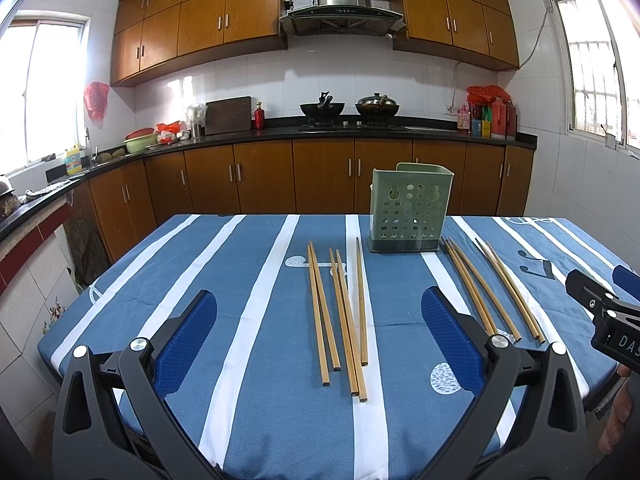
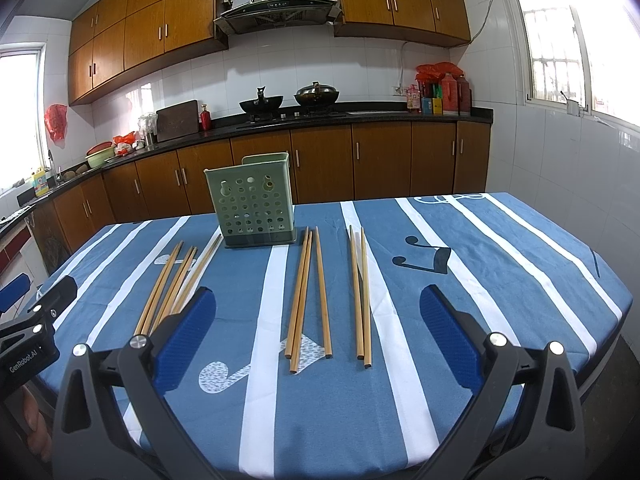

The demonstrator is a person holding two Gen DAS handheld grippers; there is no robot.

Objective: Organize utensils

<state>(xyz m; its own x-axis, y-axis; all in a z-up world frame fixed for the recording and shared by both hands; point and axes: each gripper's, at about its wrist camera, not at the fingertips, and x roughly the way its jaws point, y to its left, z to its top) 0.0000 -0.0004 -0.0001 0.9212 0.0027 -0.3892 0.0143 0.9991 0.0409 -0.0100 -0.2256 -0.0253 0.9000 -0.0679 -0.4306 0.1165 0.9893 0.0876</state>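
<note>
A green perforated utensil holder (image 1: 408, 214) stands upright at the far side of the table; it also shows in the right wrist view (image 2: 254, 210). Several wooden chopsticks lie flat in front of it. One group (image 1: 340, 312) lies left of the holder, between my left gripper's fingers. Another group (image 2: 306, 292) and a pair (image 2: 360, 292) lie between my right gripper's fingers. My left gripper (image 1: 320, 344) is open and empty above the near table. My right gripper (image 2: 318, 340) is open and empty too.
The table wears a blue cloth with white stripes (image 1: 256, 320). Its edges drop off left and right. Behind it are wooden kitchen cabinets (image 1: 320, 176) and a black counter with woks (image 1: 348, 110). The right gripper shows at the left view's right edge (image 1: 600, 312).
</note>
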